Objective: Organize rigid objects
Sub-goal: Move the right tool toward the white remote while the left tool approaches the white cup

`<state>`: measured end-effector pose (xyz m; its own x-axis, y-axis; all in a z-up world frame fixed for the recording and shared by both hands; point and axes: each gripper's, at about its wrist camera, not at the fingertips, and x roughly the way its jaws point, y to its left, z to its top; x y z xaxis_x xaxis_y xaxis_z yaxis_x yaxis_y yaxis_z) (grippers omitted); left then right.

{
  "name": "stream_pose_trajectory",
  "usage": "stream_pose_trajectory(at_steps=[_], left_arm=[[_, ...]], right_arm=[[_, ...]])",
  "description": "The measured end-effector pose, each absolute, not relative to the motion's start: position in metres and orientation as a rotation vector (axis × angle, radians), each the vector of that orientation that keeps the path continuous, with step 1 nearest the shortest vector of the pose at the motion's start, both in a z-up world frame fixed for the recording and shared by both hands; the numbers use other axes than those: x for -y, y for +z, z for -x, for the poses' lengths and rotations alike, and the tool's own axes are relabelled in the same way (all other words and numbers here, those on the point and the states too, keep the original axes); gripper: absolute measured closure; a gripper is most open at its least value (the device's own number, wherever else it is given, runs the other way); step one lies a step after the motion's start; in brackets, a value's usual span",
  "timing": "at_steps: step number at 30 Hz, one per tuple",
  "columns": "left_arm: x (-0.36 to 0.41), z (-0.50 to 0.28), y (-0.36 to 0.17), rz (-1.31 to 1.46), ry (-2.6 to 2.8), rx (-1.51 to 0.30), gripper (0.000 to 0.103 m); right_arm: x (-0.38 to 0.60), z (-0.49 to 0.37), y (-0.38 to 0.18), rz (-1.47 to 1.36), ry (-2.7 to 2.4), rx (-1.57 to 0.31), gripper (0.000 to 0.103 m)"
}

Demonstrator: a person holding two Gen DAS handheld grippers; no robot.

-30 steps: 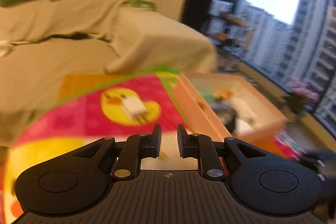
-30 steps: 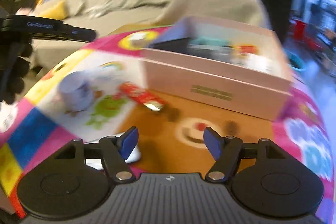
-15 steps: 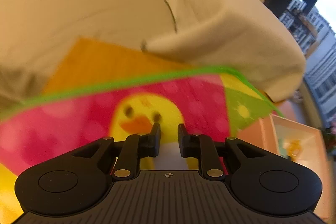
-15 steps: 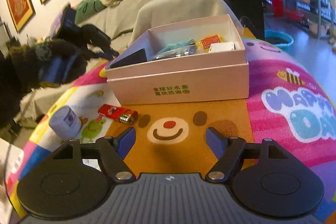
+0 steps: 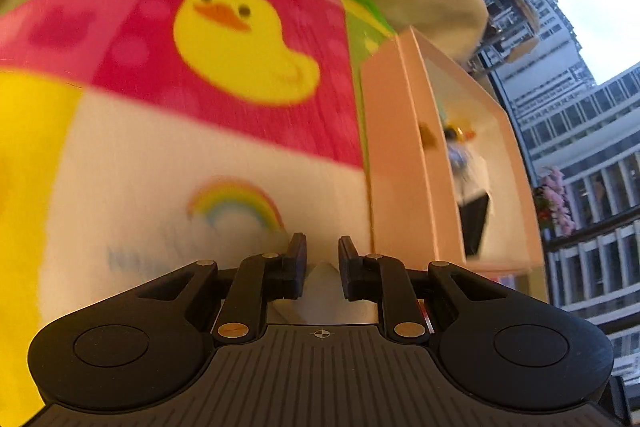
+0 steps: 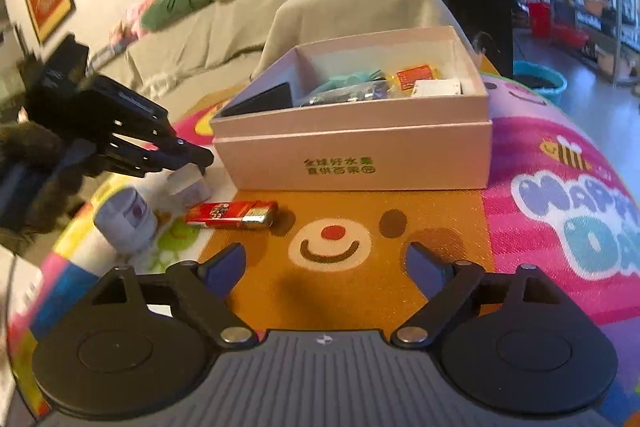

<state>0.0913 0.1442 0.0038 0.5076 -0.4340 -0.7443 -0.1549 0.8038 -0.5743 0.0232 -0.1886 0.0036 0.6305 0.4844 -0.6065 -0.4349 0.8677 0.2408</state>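
White plastic charger block [image 5: 322,281] sits clamped in my left hand-held gripper [image 5: 322,251], just left of the pink box [image 6: 360,151]. My right hand-held gripper [image 6: 325,261] gapes wide, empty, near the red lighter [image 6: 234,215].

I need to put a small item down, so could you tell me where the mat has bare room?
The mat is bare right of the pink box, and across the bear face between the box and the right gripper. The near left is crowded: lighter, white jar and the left gripper holding a white plug. The box is already partly filled.
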Motion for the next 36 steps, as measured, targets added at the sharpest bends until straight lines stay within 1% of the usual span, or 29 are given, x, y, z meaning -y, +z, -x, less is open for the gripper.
stream_pose_trajectory(at_steps=[6,7,8,10,14,17,20,22,26,29,30,32,33,34,35,36], left_arm=[[-0.104,-0.073,0.007,0.626,-0.303,-1.091,0.084],[-0.098,-0.068,0.009,0.622,-0.324,-1.090,0.084],[-0.095,-0.063,0.014,0.605,-0.341,-1.069,0.083],[-0.090,-0.047,0.034,0.507,-0.337,-0.975,0.083],[-0.081,0.013,0.075,0.165,-0.222,-0.716,0.083],[-0.078,0.064,0.081,0.019,-0.194,-0.652,0.083],[-0.071,0.105,0.068,-0.032,-0.187,-0.670,0.083],[-0.061,0.120,0.052,-0.059,-0.177,-0.720,0.083],[-0.050,0.120,0.020,-0.073,-0.202,-0.816,0.081],[-0.047,0.114,0.017,-0.054,-0.242,-0.800,0.081],[-0.047,0.111,0.016,-0.035,-0.259,-0.804,0.077],[-0.042,0.108,0.014,-0.028,-0.294,-0.808,0.061],[-0.040,0.108,0.013,-0.033,-0.326,-0.811,0.046],[-0.037,0.109,0.011,-0.043,-0.349,-0.811,0.035],[-0.034,0.109,0.011,-0.058,-0.364,-0.809,0.030],[-0.026,0.111,0.010,-0.076,-0.377,-0.806,0.021]], right_arm=[[0.184,-0.024,0.003,-0.047,0.529,-0.720,0.010],[0.184,-0.024,0.003,-0.047,0.534,-0.722,0.008],[0.183,-0.025,0.003,-0.043,0.542,-0.727,0.004],[0.179,-0.027,0.002,-0.020,0.559,-0.739,0.000],[0.176,-0.027,0.002,0.008,0.557,-0.742,0.000],[0.180,-0.028,0.001,-0.016,0.565,-0.742,0.000],[0.180,-0.028,0.001,-0.015,0.565,-0.742,0.000],[0.179,-0.028,0.002,-0.003,0.563,-0.743,0.000],[0.178,-0.028,0.002,0.020,0.569,-0.750,0.000],[0.178,-0.024,0.003,0.047,0.587,-0.760,0.000],[0.178,-0.020,0.003,0.065,0.592,-0.760,0.000],[0.176,-0.010,0.003,0.111,0.612,-0.762,0.000],[0.176,-0.006,0.003,0.132,0.625,-0.762,0.000],[0.176,-0.003,0.002,0.140,0.631,-0.760,0.000],[0.177,-0.003,0.002,0.132,0.632,-0.759,0.000],[0.179,-0.004,0.003,0.119,0.635,-0.759,0.000]])
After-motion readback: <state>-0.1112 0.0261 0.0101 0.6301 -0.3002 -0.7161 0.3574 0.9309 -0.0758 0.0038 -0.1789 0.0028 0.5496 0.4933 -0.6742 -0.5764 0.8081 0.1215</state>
